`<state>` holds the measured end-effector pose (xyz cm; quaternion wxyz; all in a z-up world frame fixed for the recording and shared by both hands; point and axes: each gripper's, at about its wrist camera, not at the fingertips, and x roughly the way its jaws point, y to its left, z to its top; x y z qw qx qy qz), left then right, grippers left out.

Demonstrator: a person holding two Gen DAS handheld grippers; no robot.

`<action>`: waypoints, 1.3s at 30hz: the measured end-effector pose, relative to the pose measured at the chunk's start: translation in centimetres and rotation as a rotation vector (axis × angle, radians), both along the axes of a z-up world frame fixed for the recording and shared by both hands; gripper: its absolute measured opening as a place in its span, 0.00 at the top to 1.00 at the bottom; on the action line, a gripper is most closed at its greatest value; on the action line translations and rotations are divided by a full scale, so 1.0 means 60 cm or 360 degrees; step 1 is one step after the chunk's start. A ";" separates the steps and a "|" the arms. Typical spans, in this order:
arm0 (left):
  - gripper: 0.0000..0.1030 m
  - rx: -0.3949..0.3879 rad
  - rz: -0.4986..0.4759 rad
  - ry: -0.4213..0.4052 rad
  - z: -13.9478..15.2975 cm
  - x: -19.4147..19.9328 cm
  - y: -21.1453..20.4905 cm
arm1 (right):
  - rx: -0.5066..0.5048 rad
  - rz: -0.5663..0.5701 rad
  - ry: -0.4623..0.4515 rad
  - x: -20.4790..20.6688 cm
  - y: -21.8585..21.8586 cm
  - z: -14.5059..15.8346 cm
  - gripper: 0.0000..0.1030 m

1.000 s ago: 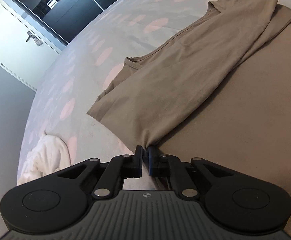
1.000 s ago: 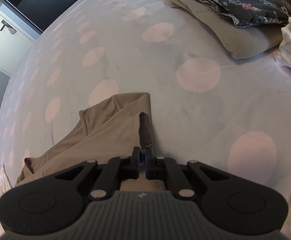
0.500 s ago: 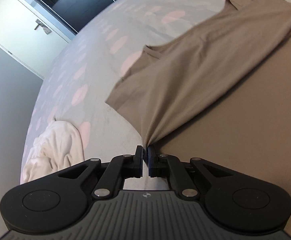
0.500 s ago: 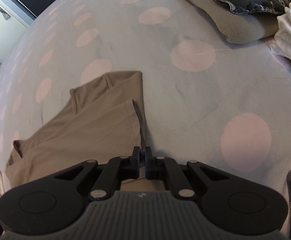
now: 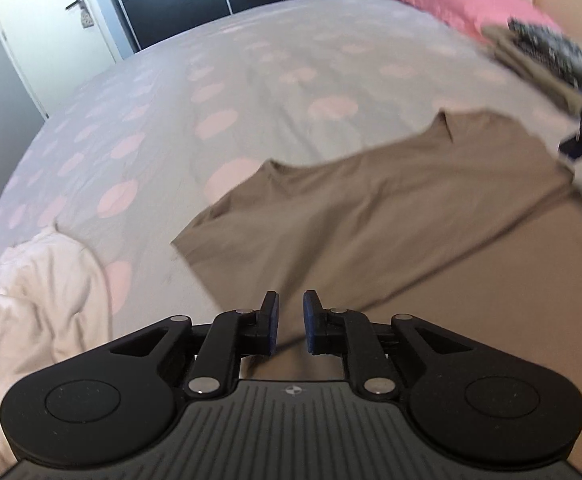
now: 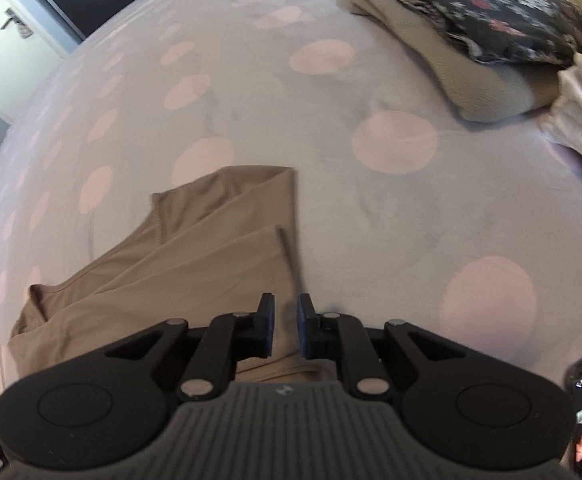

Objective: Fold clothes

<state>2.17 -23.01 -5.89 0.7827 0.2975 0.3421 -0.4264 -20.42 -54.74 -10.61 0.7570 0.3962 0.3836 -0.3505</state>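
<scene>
1. The tan T-shirt (image 5: 371,208) is a thin, soft knit with a ribbed neckline. It lies folded across the middle of the left wrist view, and its smooth lower part fills the lower right of that frame.
2. In the right wrist view the tan T-shirt (image 6: 195,248) sits left of centre, with a hemmed sleeve edge and long shallow creases.
3. It rests on a bed (image 5: 251,80) whose matte grey cover is printed with pale pink round dots.
4. The left tongs (image 5: 287,320) are black plastic with blue pads. They stand parted by a narrow gap with nothing between them, just above the shirt cloth.
5. The right tongs (image 6: 285,324) are likewise slightly open and empty, over the shirt's right edge.
6. A crumpled white garment (image 5: 39,304) bunches at the lower left of the left wrist view.
7. A folded grey fleece (image 6: 471,68) under a dark floral garment (image 6: 491,12) fills the upper right of the right wrist view.
8. A pink pillow (image 5: 459,0) lies at the upper right of the left wrist view.
9. Half a second ago both tongs were pinched shut on shirt cloth; now both have let go, and the lifted fold has settled flat.
</scene>
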 end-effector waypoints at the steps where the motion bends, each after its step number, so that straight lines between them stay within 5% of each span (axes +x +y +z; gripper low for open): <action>1: 0.89 -0.0024 0.0012 0.0016 -0.001 0.004 -0.010 | -0.0007 0.0031 -0.0019 0.005 0.005 0.002 0.86; 13: 0.89 -0.0104 0.0227 0.0236 -0.072 0.061 -0.104 | -0.0061 0.0260 -0.0007 0.039 0.030 -0.012 0.86; 20: 1.00 -0.0198 0.0428 0.0234 -0.088 0.121 -0.080 | 0.0061 0.0187 0.0098 0.032 0.006 -0.063 0.92; 27: 1.00 -0.0068 0.0590 0.0158 -0.090 0.156 -0.050 | 0.0048 0.0233 0.0125 0.038 0.007 -0.058 0.92; 31: 0.99 -0.0051 0.0619 0.0143 -0.080 0.152 -0.032 | 0.0003 0.0296 0.0105 0.034 0.010 -0.043 0.88; 34: 0.97 -0.0042 0.0613 0.0140 -0.065 0.143 -0.019 | -0.0050 0.0382 0.0094 0.028 0.023 -0.023 0.74; 39: 0.86 -0.0027 0.0541 0.0205 -0.052 0.120 0.012 | -0.0072 0.0476 0.0054 0.007 0.052 -0.003 0.73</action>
